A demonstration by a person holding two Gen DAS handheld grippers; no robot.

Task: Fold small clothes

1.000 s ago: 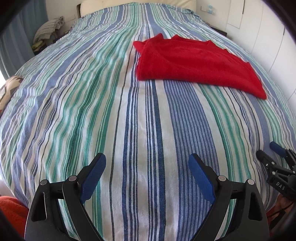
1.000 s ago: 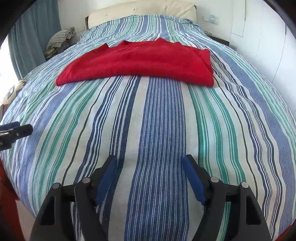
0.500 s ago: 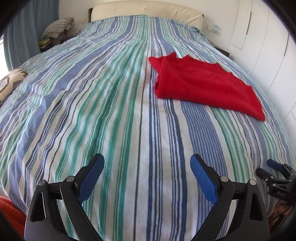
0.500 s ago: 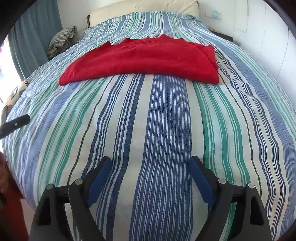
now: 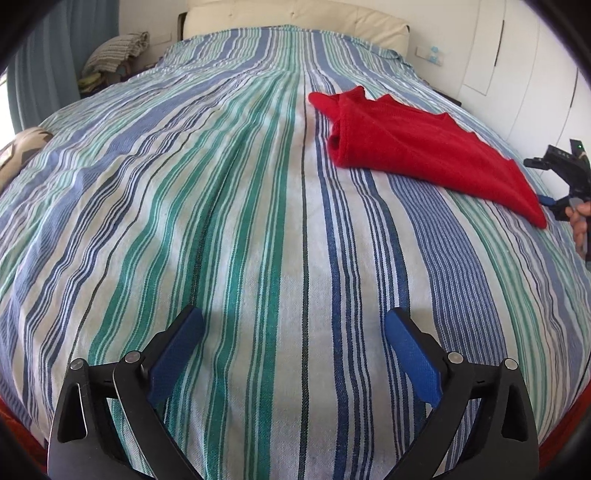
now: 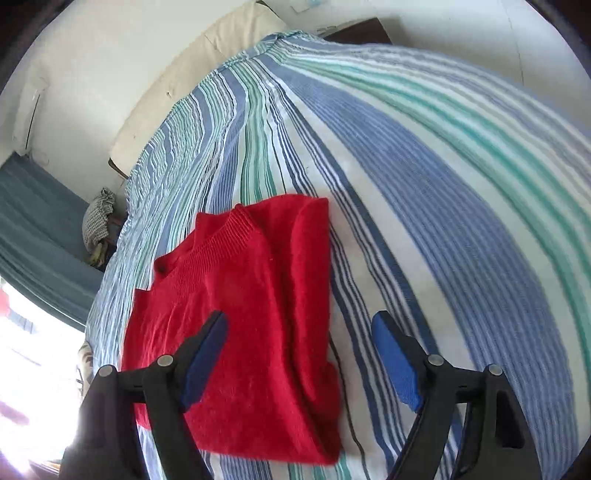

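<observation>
Swung and rolled since the earlier frame, your right tool point(image 6: 297, 354) now hangs empty over the folded red sweater's point(image 6: 255, 295) edge on the striped bed point(image 6: 461, 221), having narrowed slightly, presumably lining up a fold. Your left tool point(image 5: 293, 347) waits wide and empty over bare bedspread, having just opened further.

**Red sweater on a striped bed**

A plain bright red knitted sweater point(image 6: 255, 295) lies on a bed cover point(image 5: 229, 206) striped in blue, navy, green and white. Both tools, left point(image 5: 295, 350) and right point(image 6: 299, 354), are black with blue pads. The headboard point(image 5: 295, 14) is cream, the curtain point(image 6: 33, 221) grey-blue, the wall white.
</observation>
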